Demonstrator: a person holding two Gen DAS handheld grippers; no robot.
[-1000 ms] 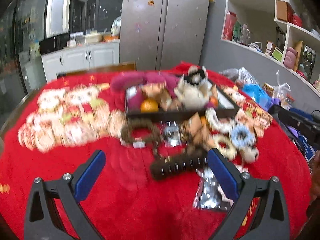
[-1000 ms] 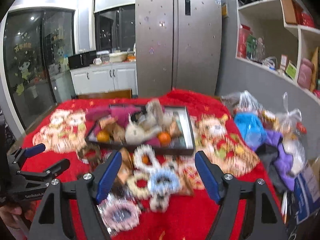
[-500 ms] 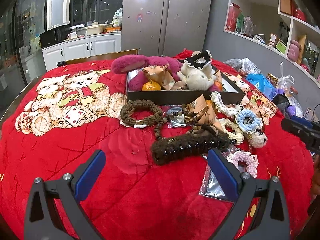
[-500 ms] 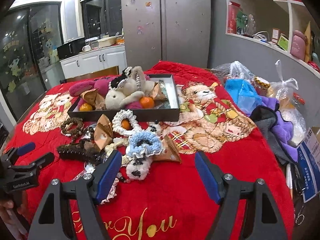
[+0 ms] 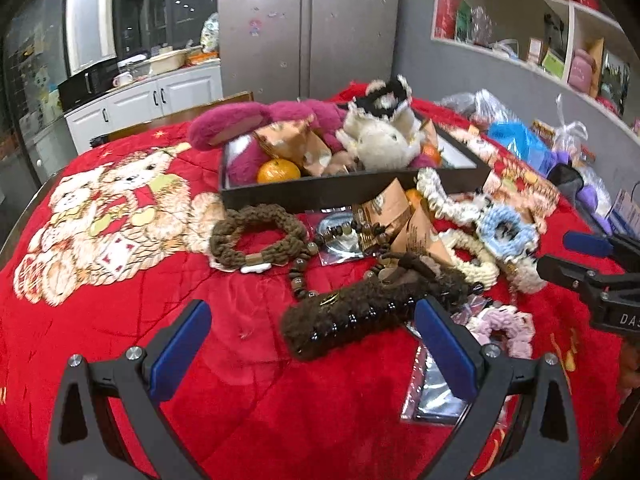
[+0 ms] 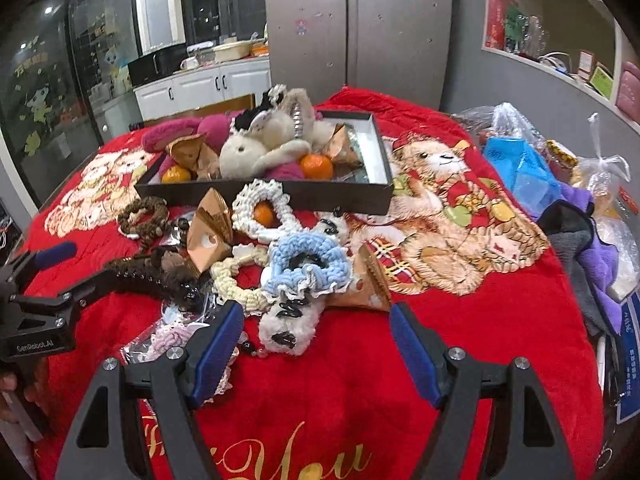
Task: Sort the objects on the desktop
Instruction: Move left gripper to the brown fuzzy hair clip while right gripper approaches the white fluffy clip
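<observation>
A black tray (image 5: pixel 320 190) (image 6: pixel 260 196) on the red blanket holds plush toys, oranges and paper packets. In front of it lie a brown fuzzy hair claw (image 5: pixel 360 312) (image 6: pixel 148 272), a brown scrunchie (image 5: pixel 256 236) (image 6: pixel 144 216), a blue scrunchie (image 5: pixel 506 230) (image 6: pixel 308 264), cream scrunchies (image 6: pixel 260 208) and a white fuzzy clip (image 6: pixel 286 330). My left gripper (image 5: pixel 312 344) is open, just short of the hair claw. My right gripper (image 6: pixel 318 344) is open, its fingers either side of the white fuzzy clip.
Plastic bags and purple cloth (image 6: pixel 592 248) pile up at the table's right edge. A silver packet (image 5: pixel 436 392) lies by the left gripper's right finger. A fridge (image 6: pixel 360 28) and shelves stand behind. The right gripper shows in the left wrist view (image 5: pixel 592 276).
Both grippers have moved forward and lower toward the pile of hair accessories. The objects look larger and closer. Jaws stay open.
</observation>
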